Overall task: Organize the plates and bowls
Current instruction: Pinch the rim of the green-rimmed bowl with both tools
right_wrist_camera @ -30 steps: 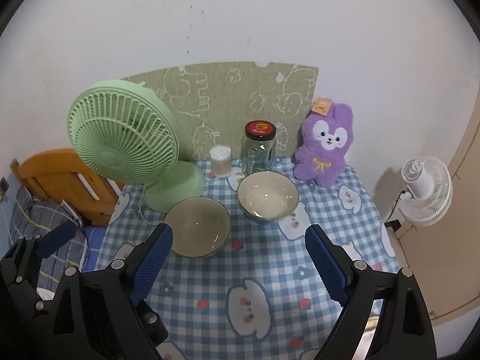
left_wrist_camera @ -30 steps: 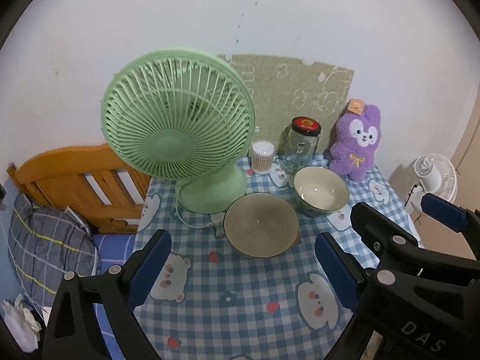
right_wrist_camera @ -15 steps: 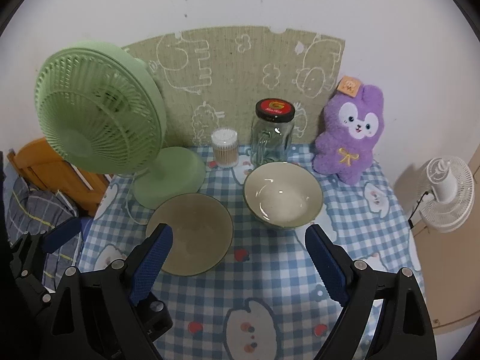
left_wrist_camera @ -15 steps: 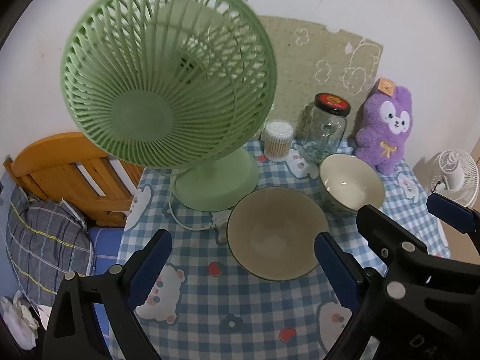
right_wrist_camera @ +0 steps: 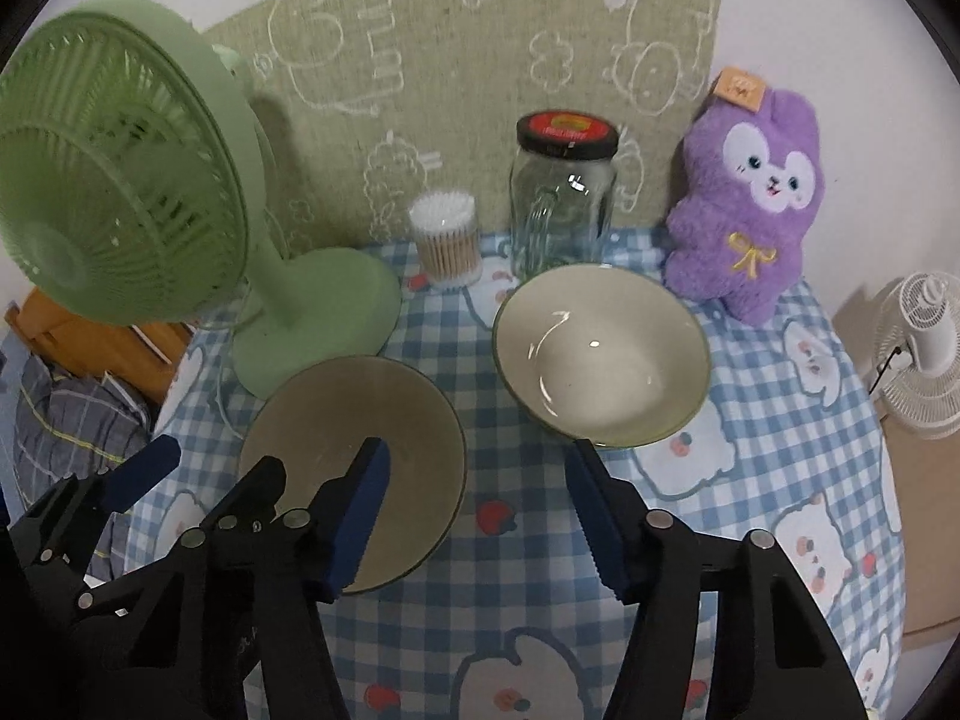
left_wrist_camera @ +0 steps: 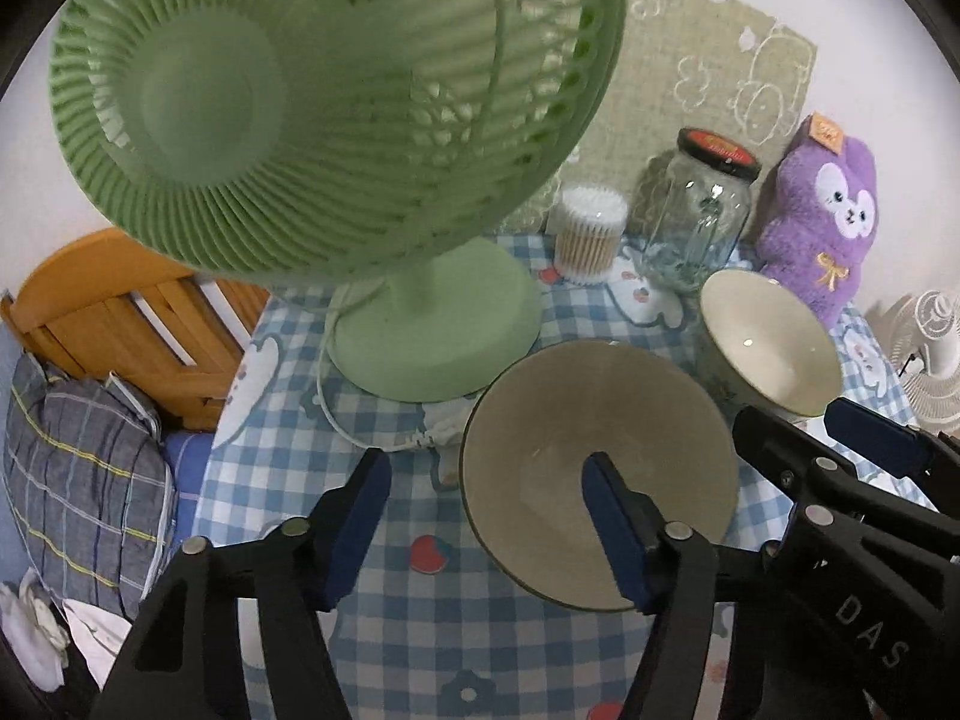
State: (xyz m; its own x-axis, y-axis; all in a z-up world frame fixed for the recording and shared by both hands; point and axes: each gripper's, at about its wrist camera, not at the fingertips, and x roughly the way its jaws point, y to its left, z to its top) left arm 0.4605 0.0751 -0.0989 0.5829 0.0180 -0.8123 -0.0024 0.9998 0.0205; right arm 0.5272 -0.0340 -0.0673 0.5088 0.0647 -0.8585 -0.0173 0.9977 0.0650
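Two bowls stand on the blue checked tablecloth (right_wrist_camera: 756, 420). The wide, matte grey-beige bowl (left_wrist_camera: 600, 420) (right_wrist_camera: 336, 414) is on the left and a deeper glossy cream bowl (left_wrist_camera: 774, 348) (right_wrist_camera: 600, 360) is behind it on the right. My left gripper (left_wrist_camera: 486, 519) hovers over the wide bowl's near left rim with its jaws closing. One pad is above the bowl's inside, the other outside it, and neither presses on it. My right gripper (right_wrist_camera: 480, 510) is also closing. Only cloth and the wide bowl's right edge lie between its pads, and its right fingertip (right_wrist_camera: 591, 480) is just in front of the cream bowl.
A green desk fan (left_wrist_camera: 300, 90) (right_wrist_camera: 120, 180) stands close at the left, its cord on the cloth. Along the back are a cotton swab tub (right_wrist_camera: 447, 240), a glass jar (right_wrist_camera: 564, 192) and a purple plush (right_wrist_camera: 750, 204). A wooden bed frame (left_wrist_camera: 120, 312) lies left, a white fan (right_wrist_camera: 924, 348) right.
Both grippers have come down and forward toward the bowls, which now look much larger. Both pairs of jaws have narrowed from wide open.
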